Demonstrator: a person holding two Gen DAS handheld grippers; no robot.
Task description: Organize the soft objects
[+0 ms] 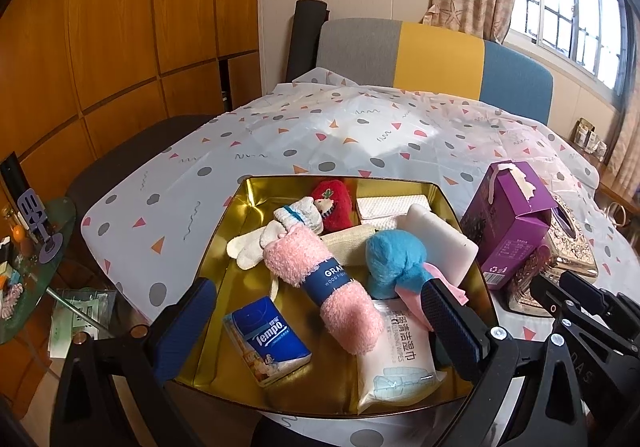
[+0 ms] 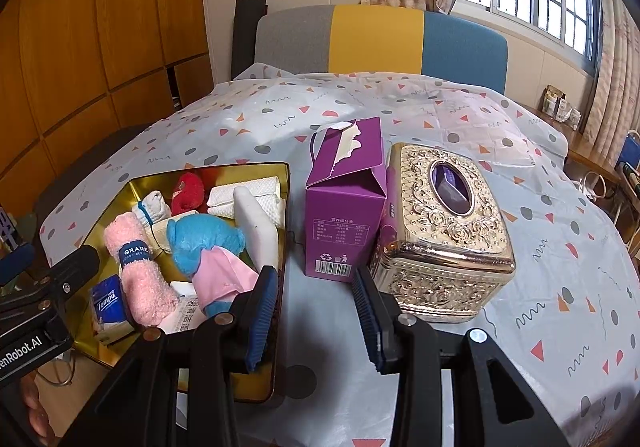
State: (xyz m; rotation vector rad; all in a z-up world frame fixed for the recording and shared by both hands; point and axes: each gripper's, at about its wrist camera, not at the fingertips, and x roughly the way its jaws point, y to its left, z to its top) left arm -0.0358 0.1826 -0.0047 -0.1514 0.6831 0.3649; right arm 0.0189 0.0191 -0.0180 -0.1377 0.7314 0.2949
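A gold tin tray (image 1: 340, 180) (image 2: 200, 168) holds soft things. In it lie a pink sock roll (image 1: 296, 259) (image 2: 136, 279) with a blue band, a blue and pink plush toy (image 1: 392, 259) (image 2: 200, 239), a red plush (image 1: 334, 207), a white knit sock (image 1: 304, 217), a white foam block (image 1: 440, 239), folded white cloths (image 1: 388, 207), a Tempo tissue pack (image 1: 268, 339) and a wipes pack (image 1: 400, 359). My left gripper (image 1: 316, 323) hangs wide open over the tray's near half, gripping nothing. My right gripper (image 2: 316, 311) stands open over bare cloth just right of the tray.
A purple carton (image 2: 344, 207) and an ornate gold tissue box (image 2: 440, 223) stand right of the tray on the patterned tablecloth (image 2: 540, 247). A grey, yellow and blue chair back (image 2: 376, 39) is behind the table. A glass side table (image 1: 36, 255) with clutter stands at the left.
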